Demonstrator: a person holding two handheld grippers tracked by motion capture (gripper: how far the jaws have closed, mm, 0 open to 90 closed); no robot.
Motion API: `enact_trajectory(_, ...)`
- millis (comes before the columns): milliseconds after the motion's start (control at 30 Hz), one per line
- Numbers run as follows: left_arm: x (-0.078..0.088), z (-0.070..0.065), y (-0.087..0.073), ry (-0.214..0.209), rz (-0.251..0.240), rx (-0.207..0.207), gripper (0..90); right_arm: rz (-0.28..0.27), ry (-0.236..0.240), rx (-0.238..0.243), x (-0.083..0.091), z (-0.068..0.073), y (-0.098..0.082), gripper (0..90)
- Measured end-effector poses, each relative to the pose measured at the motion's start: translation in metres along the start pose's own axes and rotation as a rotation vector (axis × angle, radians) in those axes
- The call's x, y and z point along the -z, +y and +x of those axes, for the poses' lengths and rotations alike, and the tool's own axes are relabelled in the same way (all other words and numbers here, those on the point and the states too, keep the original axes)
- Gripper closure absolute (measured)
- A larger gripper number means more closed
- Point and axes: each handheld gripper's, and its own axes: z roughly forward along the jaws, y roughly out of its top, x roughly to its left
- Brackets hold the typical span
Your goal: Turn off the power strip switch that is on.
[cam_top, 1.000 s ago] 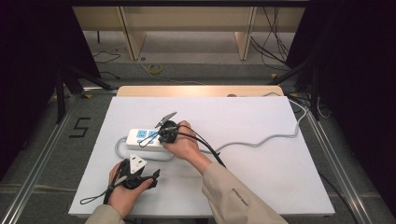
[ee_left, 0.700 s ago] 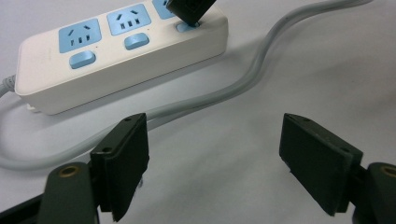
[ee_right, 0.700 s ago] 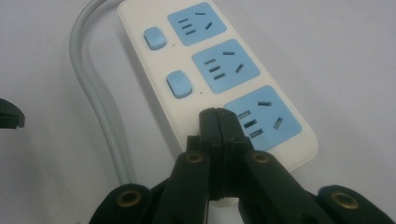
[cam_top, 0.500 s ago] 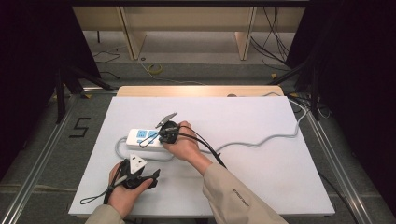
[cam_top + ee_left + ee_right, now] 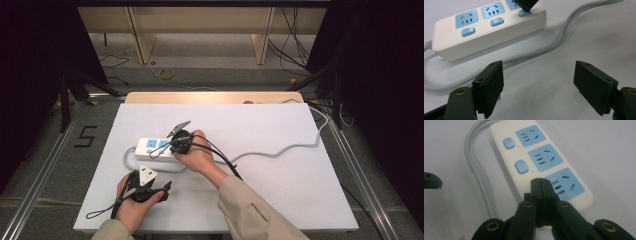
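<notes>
While your right gripper (image 5: 540, 183) has its fingers pressed together with nothing between them, their joined tip rests on the power strip (image 5: 544, 162) at the switch of the socket nearest that camera. In the high view your right hand (image 5: 197, 155) holds that gripper (image 5: 161, 151) over the strip's (image 5: 150, 147) right half, angled down to the left. The strip is white with three blue sockets and a blue switch (image 5: 521, 166) beside each; it lies left of centre on the white worktop (image 5: 280, 185). Its grey cable (image 5: 280, 150) leaves the strip's left end, loops round the near side and runs off to the far right edge of the worktop.

Your left gripper (image 5: 539, 87) has its fingers spread wide, nothing between them, above bare worktop just on the near side of the cable (image 5: 536, 51). In the high view your left hand (image 5: 132, 200) holds it (image 5: 167, 186) near the near left edge, pointing right, apart from the strip. From the left gripper view the right gripper's tip (image 5: 526, 4) touches the strip's (image 5: 489, 27) end switch.
</notes>
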Motion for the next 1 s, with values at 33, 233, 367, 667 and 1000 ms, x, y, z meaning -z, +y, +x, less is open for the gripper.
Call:
enact_trajectory(33,0.0,0.0,0.0,0.0,0.0,0.0,24.1,-0.001,0.001,0.001,0.0,0.0,0.0,90.0)
enact_trajectory(233,0.0,0.0,0.0,0.002,-0.001,0.002,24.1,-0.02,0.005,-0.003,0.003,-0.001,0.002,90.0)
enact_trajectory(367,0.0,0.0,0.0,0.001,-0.002,0.001,24.1,-0.018,0.011,0.0,0.007,-0.001,0.002,90.0)
enact_trajectory(667,0.0,0.0,-0.001,0.004,-0.001,0.001,24.1,-0.017,0.022,-0.012,0.019,-0.006,-0.005,88.6)
enact_trajectory(1000,0.0,0.0,-0.001,0.005,0.002,-0.005,24.2,-0.027,0.023,-0.029,0.035,-0.014,-0.02,86.3)
